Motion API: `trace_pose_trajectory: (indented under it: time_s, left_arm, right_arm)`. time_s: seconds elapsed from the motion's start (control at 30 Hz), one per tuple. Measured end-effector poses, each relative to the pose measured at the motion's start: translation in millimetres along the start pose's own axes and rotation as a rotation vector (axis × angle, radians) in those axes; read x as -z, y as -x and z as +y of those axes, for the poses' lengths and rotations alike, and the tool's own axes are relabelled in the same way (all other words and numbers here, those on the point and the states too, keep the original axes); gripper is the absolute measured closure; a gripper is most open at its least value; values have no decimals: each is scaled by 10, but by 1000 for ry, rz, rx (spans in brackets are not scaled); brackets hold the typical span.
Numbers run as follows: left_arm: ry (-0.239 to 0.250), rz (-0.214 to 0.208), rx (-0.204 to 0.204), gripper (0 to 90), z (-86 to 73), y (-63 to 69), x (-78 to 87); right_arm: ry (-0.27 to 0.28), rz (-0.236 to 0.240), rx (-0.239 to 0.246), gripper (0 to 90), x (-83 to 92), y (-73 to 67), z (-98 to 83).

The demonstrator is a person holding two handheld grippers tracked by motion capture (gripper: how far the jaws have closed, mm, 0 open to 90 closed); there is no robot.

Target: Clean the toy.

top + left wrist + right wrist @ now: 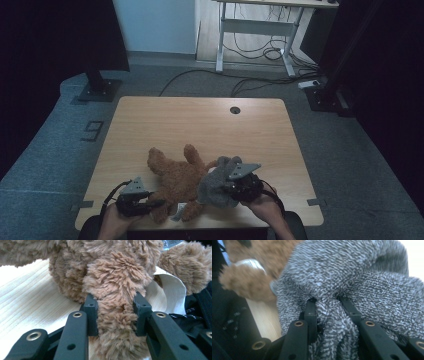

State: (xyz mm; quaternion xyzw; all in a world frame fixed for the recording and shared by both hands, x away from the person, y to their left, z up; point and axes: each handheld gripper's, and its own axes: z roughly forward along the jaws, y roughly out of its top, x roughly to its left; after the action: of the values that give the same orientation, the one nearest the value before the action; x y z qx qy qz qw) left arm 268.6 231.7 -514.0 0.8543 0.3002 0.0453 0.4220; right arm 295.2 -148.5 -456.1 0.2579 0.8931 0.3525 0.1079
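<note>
Soft and light, the brown teddy bear point(175, 181) lies at the table's point(200, 120) near edge, left gripper point(113, 315) pinching one plush leg, right gripper point(327, 315) clamping what looks like a grey sock point(216, 186).

table point(210, 125): pale wood-grain top, showing as smooth and matt, with fine streaks running across it in the left gripper view.
brown plush toy point(112, 272): wearing long, shaggy, tufted fur that is looking soft and matt.
white tag point(172, 295): looking like thin, smooth, matt fabric or paper; which one cannot be told.
grey cloth point(362, 282): showing a rough, nubbly, speckled grey-and-white knit.
left gripper point(114, 312): showing matt black plastic-looking jaws with shiny metal eyelets.
right gripper point(327, 310): looking the same, matt black with bright metal rings.
</note>
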Motion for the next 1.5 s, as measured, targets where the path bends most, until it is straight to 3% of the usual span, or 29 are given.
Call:
trace_pose_trajectory:
  time_s: [0.23, 0.27, 0.4, 0.53, 0.67, 0.77, 0.8, 0.9, 0.93, 0.97, 1.0, 1.1, 1.13, 1.2, 1.5]
  left_arm:
    - [1, -2, -2, 635, -3, -4, 1]
    - [1, -1, -3, 635, -4, -4, 1]
    - [1, 2, -5, 635, -3, 0, 3]
    - [2, 5, -8, 634, -1, 6, 2]
    - [2, 6, -9, 635, 1, 7, 2]
    - [2, 6, -10, 635, 2, 8, 1]
    - [2, 6, -9, 635, 2, 8, 1]
    - [2, 5, -9, 635, 1, 8, 1]
    - [3, 4, -7, 636, 1, 7, 1]
    - [3, 4, -7, 636, 1, 7, 1]
    - [3, 4, -8, 637, 1, 7, 2]
    - [3, 4, -8, 637, 0, 8, 2]
    - [2, 3, -8, 638, -1, 7, 2]
    - [1, 2, -10, 640, -2, 6, 3]
    - [1, 1, -15, 643, -4, 3, 9]
  right_arm:
    - [-37, -30, -69, 704, 29, 145, -264]
    - [-58, -50, -92, 703, 34, 198, -370]
    - [-106, -105, -111, 703, 73, 276, -524]
    - [-70, -109, -130, 703, 220, 277, -526]
    - [5, -59, -96, 703, 368, 139, -299]
    - [51, -3, -31, 703, 356, -22, -62]
    - [51, -3, -31, 703, 356, -22, -62]
    - [53, 51, 29, 703, 219, -194, 149]
    - [49, 86, 63, 703, 92, -299, 260]
    - [49, 86, 63, 703, 92, -299, 260]
    - [37, 109, 95, 703, -41, -389, 335]
    - [17, 129, 112, 703, -178, -446, 355]
    - [-7, 132, 117, 703, -298, -471, 323]
    - [-21, 142, 104, 704, -369, -467, 256]
    - [-54, 177, 43, 704, -394, -380, -121]
